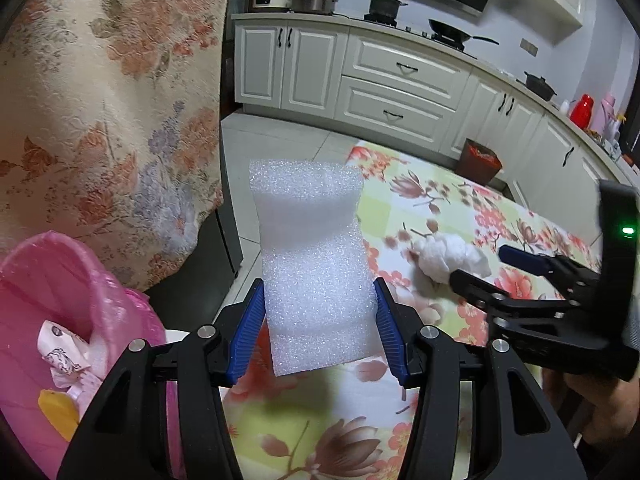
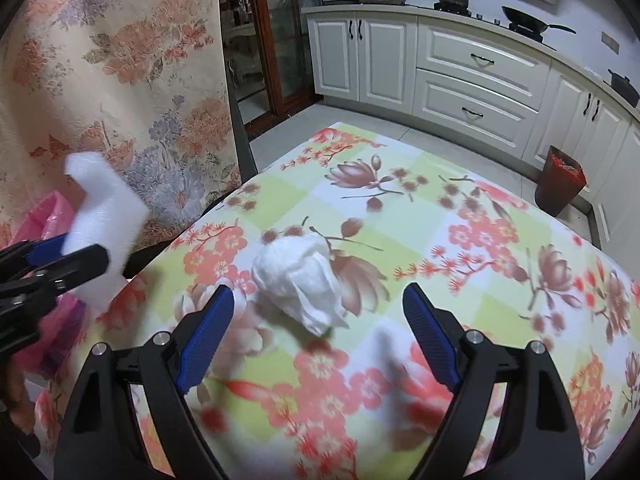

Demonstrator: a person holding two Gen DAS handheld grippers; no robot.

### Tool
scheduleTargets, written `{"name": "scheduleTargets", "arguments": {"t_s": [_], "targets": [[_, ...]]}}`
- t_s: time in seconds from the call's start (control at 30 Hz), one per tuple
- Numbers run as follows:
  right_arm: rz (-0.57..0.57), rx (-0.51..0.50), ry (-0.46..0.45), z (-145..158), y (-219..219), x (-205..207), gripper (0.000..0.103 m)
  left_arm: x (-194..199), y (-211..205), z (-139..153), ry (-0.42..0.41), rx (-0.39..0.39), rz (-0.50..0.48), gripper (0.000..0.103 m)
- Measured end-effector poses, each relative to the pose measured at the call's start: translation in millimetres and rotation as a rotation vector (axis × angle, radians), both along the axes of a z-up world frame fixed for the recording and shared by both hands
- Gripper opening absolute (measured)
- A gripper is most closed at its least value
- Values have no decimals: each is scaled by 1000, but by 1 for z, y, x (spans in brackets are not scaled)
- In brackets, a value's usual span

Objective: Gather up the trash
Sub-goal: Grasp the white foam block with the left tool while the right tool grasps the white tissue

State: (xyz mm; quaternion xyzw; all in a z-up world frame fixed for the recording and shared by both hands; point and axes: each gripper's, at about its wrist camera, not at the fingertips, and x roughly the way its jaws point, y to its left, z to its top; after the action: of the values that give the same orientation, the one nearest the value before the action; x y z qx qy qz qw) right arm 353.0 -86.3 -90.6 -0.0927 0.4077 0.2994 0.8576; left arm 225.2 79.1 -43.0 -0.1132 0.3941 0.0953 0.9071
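- Left gripper [image 1: 320, 328]: jaws clenched on a white, ridged foam block [image 1: 312, 264], pinched between both blue pads, standing up beyond the tips.
- Pink-lined bin [image 1: 60, 304] just left of those jaws, scraps inside.
- Right gripper [image 2: 318, 308]: jaws released, wide apart, nothing held.
- Crumpled white tissue wad [image 2: 300, 280] lay between and just ahead of those tips, on the floral-clothed surface [image 2: 440, 240].

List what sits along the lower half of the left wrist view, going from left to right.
Pink-lined bin → foam piece clamped in the left gripper → crumpled white tissue on the floral tablecloth → right gripper.
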Motion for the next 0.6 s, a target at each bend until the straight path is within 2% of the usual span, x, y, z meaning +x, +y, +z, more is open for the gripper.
{"name": "scheduleTargets", "arguments": {"t_s": [0.13,0.23,0.3,0.4,0.6], "targets": [[6,-17,14,-6,12,8,73,-6,4,7,-16,-4,-1,49],[8,-34,29,-13,19,14,61,-9,6,9,-21,-2,3,49],[12,-41,40,-15,21,15,38,-12,7,9,-21,-3,3,49],[8,-26,46,-13,19,12,34,-16,7,10,-23,-4,3,49],[-1,6,18,7,11,-8,33,-31,7,22,-47,-5,5,49]]}}
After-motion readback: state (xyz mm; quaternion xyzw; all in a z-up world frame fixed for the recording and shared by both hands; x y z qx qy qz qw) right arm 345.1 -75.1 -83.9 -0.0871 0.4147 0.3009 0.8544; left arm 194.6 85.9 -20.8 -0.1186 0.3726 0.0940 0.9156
